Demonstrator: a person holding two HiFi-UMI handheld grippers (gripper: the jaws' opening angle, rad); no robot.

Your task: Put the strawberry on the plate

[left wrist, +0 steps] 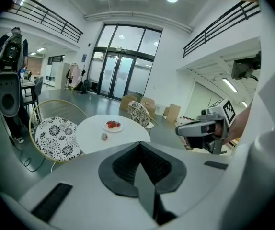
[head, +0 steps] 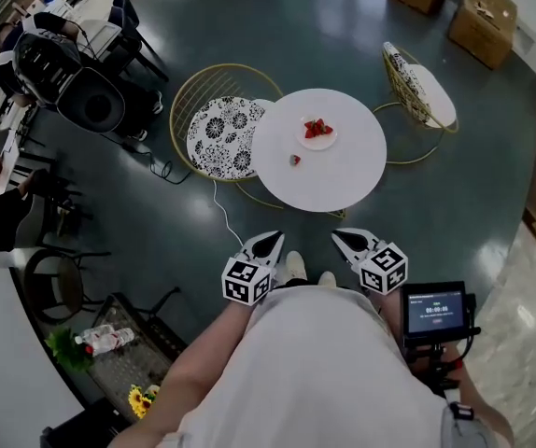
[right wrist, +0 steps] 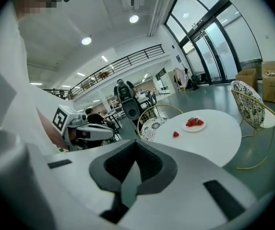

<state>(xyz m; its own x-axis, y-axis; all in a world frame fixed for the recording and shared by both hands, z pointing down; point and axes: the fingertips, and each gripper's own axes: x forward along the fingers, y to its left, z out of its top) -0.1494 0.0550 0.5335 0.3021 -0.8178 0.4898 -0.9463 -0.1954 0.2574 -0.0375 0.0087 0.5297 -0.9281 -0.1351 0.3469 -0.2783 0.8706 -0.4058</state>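
A small white plate (head: 317, 133) with several strawberries sits on the round white table (head: 343, 180). A single strawberry (head: 294, 160) lies on the tabletop left of the plate and nearer to me. Both grippers hang well short of the table, near the person's feet. The left gripper (head: 274, 239) and the right gripper (head: 338, 236) each come to a shut point with nothing between the jaws. The left gripper view shows the plate (left wrist: 112, 125) and the lone strawberry (left wrist: 104, 136) far ahead. In the right gripper view the plate (right wrist: 194, 123) and the strawberry (right wrist: 176, 134) are equally distant.
A wire chair with a patterned cushion (head: 223, 133) stands at the table's left, another chair (head: 422, 87) at its far right. Cardboard boxes (head: 483, 7) sit at the back right. A speaker on a stand (head: 91, 101) and a cable (head: 219, 203) are to the left.
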